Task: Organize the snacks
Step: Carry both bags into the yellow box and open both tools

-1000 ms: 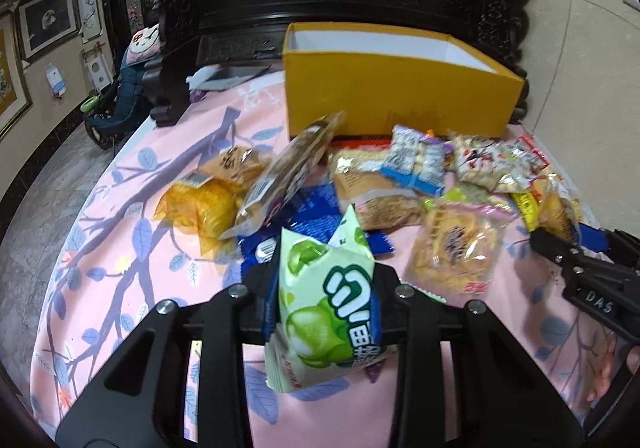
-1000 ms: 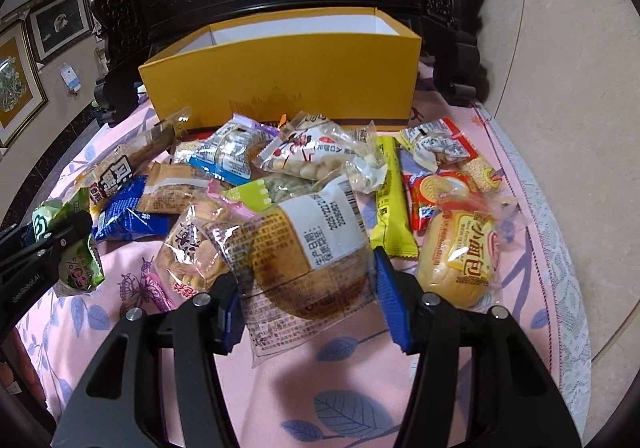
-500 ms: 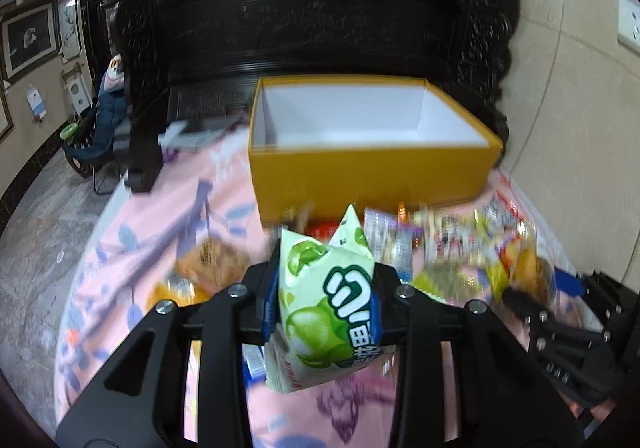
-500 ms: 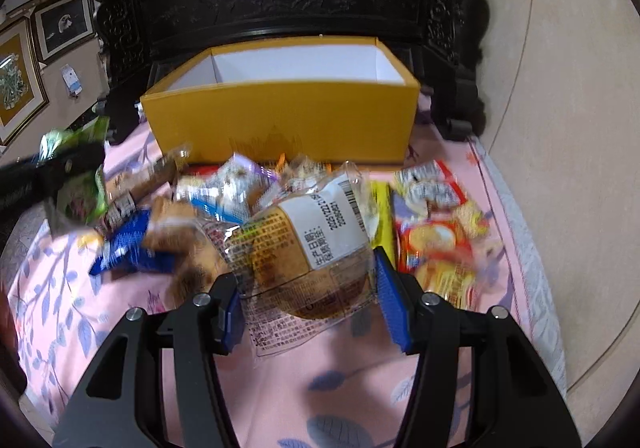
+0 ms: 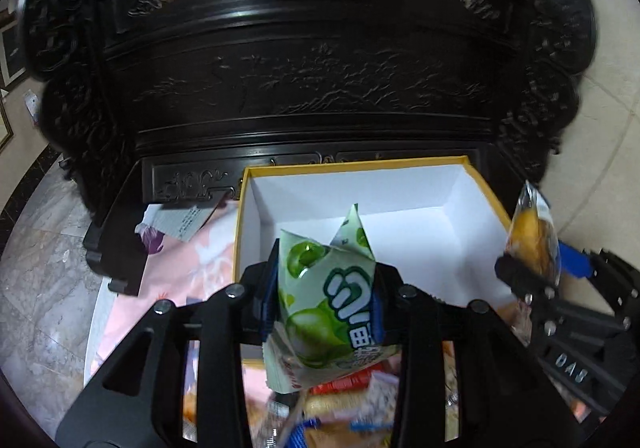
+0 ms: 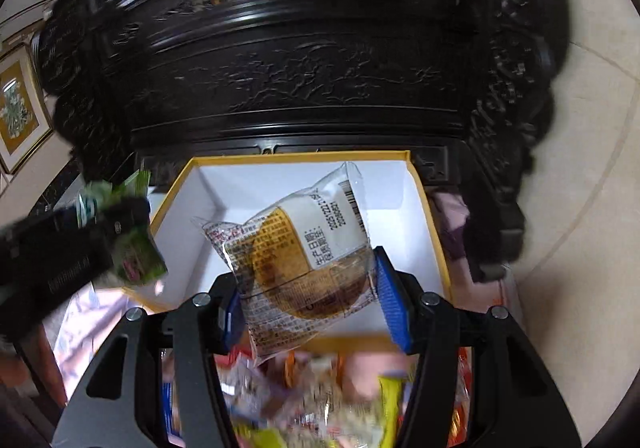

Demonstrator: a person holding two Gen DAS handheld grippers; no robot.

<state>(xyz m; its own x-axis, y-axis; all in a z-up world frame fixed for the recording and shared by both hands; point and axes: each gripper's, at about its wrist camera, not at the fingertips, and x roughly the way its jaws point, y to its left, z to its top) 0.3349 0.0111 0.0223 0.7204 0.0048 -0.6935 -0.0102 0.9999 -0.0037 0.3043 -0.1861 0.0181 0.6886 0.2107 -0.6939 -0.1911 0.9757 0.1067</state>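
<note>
Snacks travel two at a time as we carry both grippers up from the pink tablecloth and over the yellow box (image 5: 400, 163), whose white inside lies bare beneath us.

Our left gripper (image 5: 322, 300) holds the green snack packet (image 5: 324, 300) between its blue pads; its jaws have just been opening, and the packet sits between them, upright, not yet dropped. Our right gripper (image 6: 310, 296) stays clamped on the clear-wrapped cake (image 6: 304, 260), its printed date label facing up, at much the same width as a second ago.

A second ago both tools hung low over the heap of snacks on the cloth, with the box standing beyond it. Now the heap has slid to the bottom edge of each view, blurred, and the open box fills the middle. We judge the carry nearly done and the release begun on the left side; the first two packets look set to land in an otherwise empty box, with most of the pile yet to be sorted.

Our left view alone shows a white printed card (image 5: 188, 217) lying on the cloth beside the box, in front of the dark carved cabinet (image 5: 320, 67). Our right view alone shows a framed picture (image 6: 18, 107) on the wall at left, and the full face of the cake's wrapper, seen only edge-on from the other side.
</note>
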